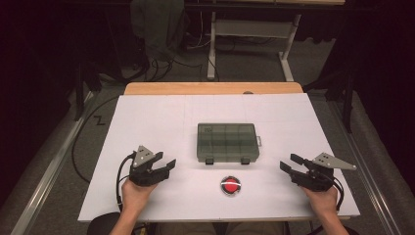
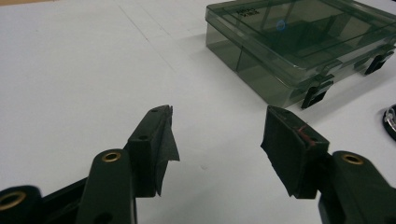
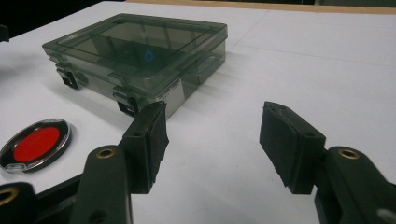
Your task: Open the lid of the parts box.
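Meanwhile, at the bench:
Left fingers (image 2: 154, 140): left gripper (image 1: 164, 164) spread wide, nothing held, resting low on the white bench (image 1: 147, 122).
Right fingers (image 3: 289, 140): right gripper (image 1: 288, 164) also spread wide and empty.
Case: smoky plastic compartment box (image 1: 227, 142) lies closed mid-bench, between and beyond both grippers, latches (image 2: 317, 91) facing the person.
Button: red disc (image 1: 230, 185) just in front of the box.
Risk: light box could skid if one side pushes alone; small latches may slip off the pads; a low reach might knock the disc.
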A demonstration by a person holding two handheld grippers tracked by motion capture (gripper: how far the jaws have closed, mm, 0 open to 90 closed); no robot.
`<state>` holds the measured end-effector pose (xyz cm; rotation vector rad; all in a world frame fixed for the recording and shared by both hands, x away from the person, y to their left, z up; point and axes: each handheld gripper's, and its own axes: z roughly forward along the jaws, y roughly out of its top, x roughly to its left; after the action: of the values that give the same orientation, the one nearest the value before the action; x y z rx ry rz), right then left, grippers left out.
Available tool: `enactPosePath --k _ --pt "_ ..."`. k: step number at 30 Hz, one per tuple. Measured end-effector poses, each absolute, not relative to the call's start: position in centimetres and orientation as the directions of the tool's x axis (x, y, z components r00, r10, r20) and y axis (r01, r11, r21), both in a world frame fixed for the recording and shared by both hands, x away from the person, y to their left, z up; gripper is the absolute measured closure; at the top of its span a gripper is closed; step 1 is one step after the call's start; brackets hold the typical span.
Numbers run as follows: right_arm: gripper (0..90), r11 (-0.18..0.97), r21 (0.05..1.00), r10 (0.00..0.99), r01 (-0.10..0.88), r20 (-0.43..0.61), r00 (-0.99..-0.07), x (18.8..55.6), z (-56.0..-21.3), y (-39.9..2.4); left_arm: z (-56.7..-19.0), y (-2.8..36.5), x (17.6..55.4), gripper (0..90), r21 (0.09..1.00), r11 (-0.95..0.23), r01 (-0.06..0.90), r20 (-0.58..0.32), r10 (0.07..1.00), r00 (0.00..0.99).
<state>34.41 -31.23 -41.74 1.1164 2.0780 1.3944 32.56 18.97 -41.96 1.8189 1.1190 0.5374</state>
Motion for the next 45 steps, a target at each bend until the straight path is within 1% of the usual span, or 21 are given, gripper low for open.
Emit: enactPosePath --k 13,22,45 --pt "43.6 0.196 0.896 0.783 0.399 0.101 -0.613 34.9 -41.7 -30.6 -41.7 18.4 33.1 42.5 0.865 -0.192 0.464 -0.089 0.851 0.517" --pt "44.0 0.22 0.9 0.776 0.376 0.072 -0.627 35.1 -41.5 -29.7 -41.5 17.6 33.6 41.8 0.865 -0.207 0.457 -0.083 0.839 0.538" --pt "45.2 0.228 0.894 0.757 0.387 0.087 -0.648 36.4 -41.5 -28.5 -41.4 16.0 34.6 41.8 0.86 -0.23 0.456 -0.081 0.82 0.567"
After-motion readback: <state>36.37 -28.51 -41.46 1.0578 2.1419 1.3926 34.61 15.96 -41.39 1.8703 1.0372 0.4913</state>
